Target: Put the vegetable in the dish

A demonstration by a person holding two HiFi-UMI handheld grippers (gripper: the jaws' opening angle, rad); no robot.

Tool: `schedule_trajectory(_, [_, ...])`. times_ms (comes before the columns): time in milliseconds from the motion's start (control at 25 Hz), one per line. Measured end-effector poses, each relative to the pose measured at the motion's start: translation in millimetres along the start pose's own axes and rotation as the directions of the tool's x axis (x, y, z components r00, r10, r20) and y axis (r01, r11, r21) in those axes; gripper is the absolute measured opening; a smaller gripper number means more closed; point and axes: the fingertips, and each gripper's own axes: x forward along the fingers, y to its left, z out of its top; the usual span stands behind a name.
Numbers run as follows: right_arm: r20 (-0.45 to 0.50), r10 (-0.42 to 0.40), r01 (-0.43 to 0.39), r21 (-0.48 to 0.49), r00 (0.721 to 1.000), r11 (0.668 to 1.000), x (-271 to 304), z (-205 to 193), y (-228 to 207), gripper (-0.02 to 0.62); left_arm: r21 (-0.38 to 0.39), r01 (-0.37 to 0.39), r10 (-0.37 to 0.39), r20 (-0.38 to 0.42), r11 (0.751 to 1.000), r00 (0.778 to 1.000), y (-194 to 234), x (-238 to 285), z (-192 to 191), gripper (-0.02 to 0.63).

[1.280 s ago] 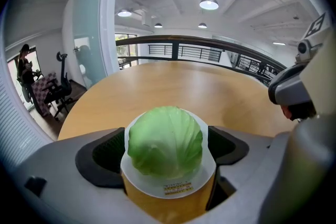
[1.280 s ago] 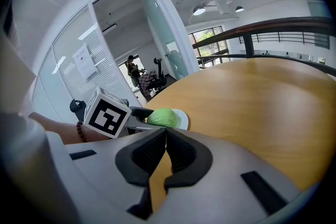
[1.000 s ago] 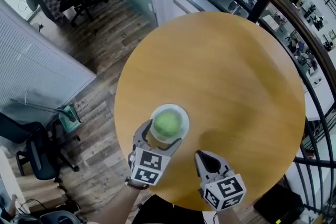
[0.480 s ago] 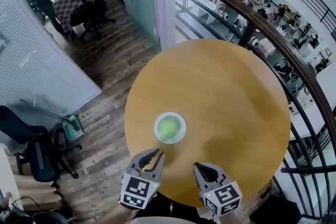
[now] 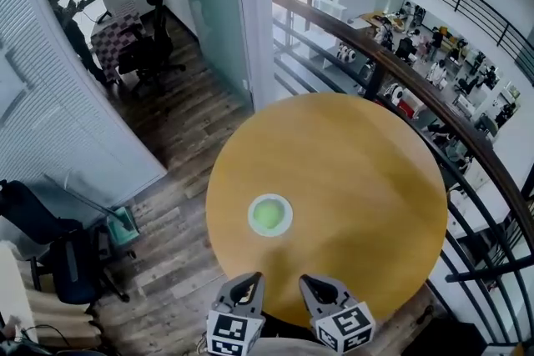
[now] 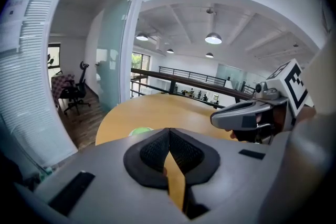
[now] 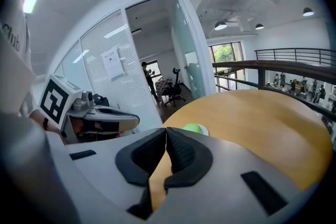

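Vegetable (image 5: 269, 214) in dish (image 5: 252, 223) near table (image 5: 350, 171) left edge: probably light, smooth; grip across its middle. Left hand-held gripper (image 5: 247, 286) just closed, empty; right hand-held gripper (image 5: 321, 289) closed, empty.

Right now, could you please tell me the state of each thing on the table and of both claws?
vegetable: lying in the dish.
dish: upright on the table, filled.
left claw: just closed, shut, empty.
right claw: shut, empty.
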Motion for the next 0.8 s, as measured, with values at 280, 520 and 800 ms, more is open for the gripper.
schedule_trajectory(280, [0.012,-0.004,0.004,-0.049,1.0,0.999,-8.2,12.9,12.9,0.025,0.009,-0.025,0.025,0.024,1.0,0.999,-12.9,-14.6,2.0,0.023])
schedule_trajectory(520, [0.021,-0.009,0.01,-0.023,1.0,1.0,-6.2,14.0,11.6,0.025,-0.018,-0.032,0.033,0.023,0.999,0.999,-5.3,-13.7,-0.2,0.023])
schedule_trajectory(800, [0.04,-0.013,0.013,-0.002,0.999,1.0,-8.1,14.1,7.8,0.025,0.005,-0.051,0.05,0.028,0.999,0.998,-1.5,-15.7,4.3,0.023])
